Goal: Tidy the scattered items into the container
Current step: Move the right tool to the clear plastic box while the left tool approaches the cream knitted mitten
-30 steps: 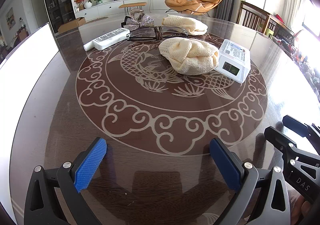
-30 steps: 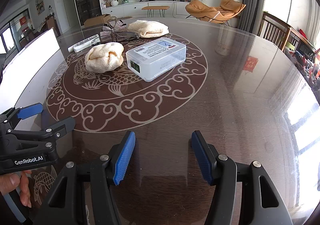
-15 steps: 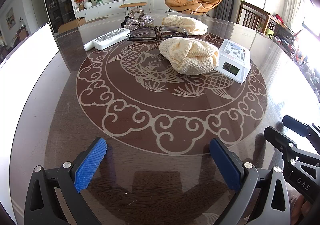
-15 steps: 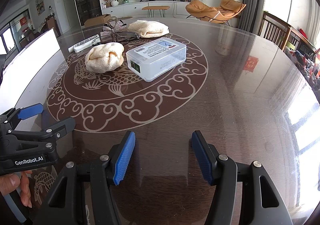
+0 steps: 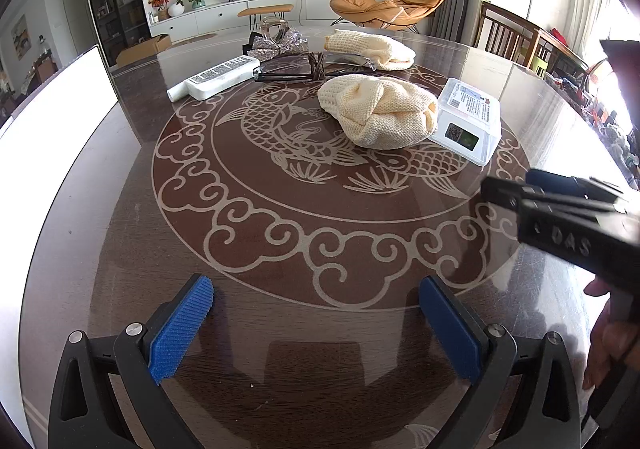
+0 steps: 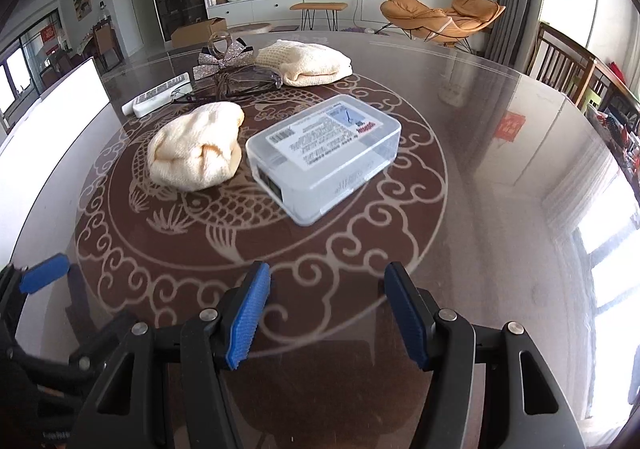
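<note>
Right claw (image 6: 326,313) now nearer box (image 6: 326,159), raised over worktop (image 6: 500,209), gaping, empty; left claw (image 5: 316,329) unmoved, likewise gaping.

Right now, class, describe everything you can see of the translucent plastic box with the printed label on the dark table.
The translucent rectangular plastic box has rounded corners and a shut lid bearing a white printed label; a dark sticker marks one end. It lies flat on the dark patterned round table, turned at an angle, beside the cream knitted cloth bundle; whether they touch is unclear. No gripper touches it, and its contents cannot be made out.
</note>
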Tool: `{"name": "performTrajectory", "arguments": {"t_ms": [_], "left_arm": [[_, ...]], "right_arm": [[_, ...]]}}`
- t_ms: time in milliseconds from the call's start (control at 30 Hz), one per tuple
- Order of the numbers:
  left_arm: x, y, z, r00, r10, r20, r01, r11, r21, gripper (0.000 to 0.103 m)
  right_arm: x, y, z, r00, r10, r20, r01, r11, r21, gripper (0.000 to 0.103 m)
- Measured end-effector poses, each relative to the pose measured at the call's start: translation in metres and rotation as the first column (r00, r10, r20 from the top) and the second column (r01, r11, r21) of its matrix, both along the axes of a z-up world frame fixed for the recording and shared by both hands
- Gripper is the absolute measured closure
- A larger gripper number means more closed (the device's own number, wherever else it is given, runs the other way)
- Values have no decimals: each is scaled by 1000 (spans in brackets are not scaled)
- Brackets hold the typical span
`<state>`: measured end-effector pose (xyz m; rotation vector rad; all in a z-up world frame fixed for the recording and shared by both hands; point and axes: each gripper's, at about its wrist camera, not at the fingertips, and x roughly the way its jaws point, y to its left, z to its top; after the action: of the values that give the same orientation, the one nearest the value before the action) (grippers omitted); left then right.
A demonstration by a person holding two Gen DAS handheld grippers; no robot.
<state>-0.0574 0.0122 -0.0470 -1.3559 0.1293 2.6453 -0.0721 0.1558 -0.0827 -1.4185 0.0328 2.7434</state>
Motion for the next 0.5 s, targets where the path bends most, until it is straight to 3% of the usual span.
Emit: {"name": "performTrajectory", "arguments": {"t_ms": [133,233,500], "left_arm": [[0,0,0,1000,0,0,0,1000,0,0],[0,0,0,1000,0,0,0,1000,0,0],[-5,2,1,999,14,29,-14,1000,-2,0]], "right_arm": [[-36,14,0,1000,-31,1,31,1000,-4,42],[-44,42,-1,991,-134,-13,134,991,-8,42],[-6,61,0,991,-125,-51,125,992,-4,42]]}}
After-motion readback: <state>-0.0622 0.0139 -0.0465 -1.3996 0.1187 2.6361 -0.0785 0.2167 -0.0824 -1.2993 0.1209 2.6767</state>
